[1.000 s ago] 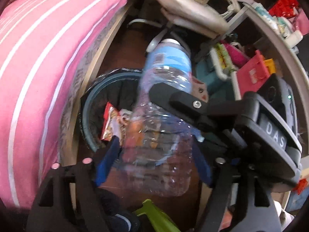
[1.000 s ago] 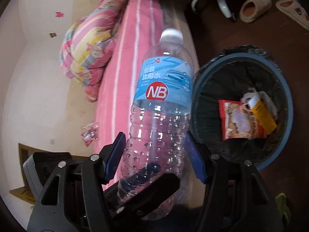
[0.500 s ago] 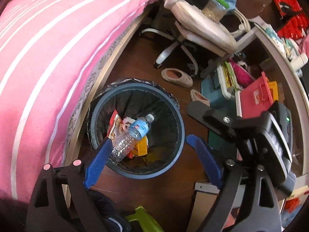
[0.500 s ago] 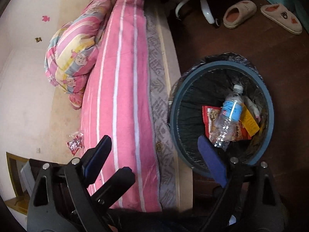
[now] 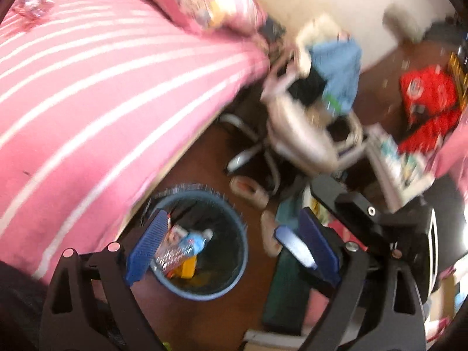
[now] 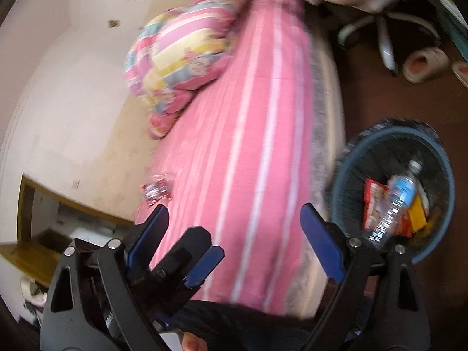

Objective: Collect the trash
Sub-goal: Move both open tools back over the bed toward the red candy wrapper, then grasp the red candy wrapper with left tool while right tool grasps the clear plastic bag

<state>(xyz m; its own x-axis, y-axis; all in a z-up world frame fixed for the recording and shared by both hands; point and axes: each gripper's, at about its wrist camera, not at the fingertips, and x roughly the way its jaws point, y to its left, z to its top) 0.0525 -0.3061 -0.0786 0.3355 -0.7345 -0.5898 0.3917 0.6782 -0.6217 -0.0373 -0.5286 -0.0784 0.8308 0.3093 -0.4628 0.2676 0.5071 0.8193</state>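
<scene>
A clear plastic water bottle [image 5: 187, 247] with a blue label lies in the round blue bin [image 5: 242, 266] on red and yellow wrappers; it also shows in the right wrist view [image 6: 395, 204], inside the bin [image 6: 447, 175]. My left gripper [image 5: 231, 251] is open and empty, high above the bin. My right gripper [image 6: 239, 239] is open and empty over the bed edge. A small crinkled wrapper [image 6: 156, 190] lies on the pink bed, and it shows in the left wrist view [image 5: 35, 3] at the top left.
The pink striped bed [image 5: 87, 102] runs beside the bin. A white office chair [image 5: 295, 128] with clothes, slippers [image 5: 248, 190] and cluttered shelves [image 5: 403, 169] stand beyond. A patterned pillow [image 6: 181, 61] lies on the bed by the wall.
Both grippers let go of the bottle, which dropped into the bin. Since then both have lifted and swung away toward the bed; the view is blurred by motion.
</scene>
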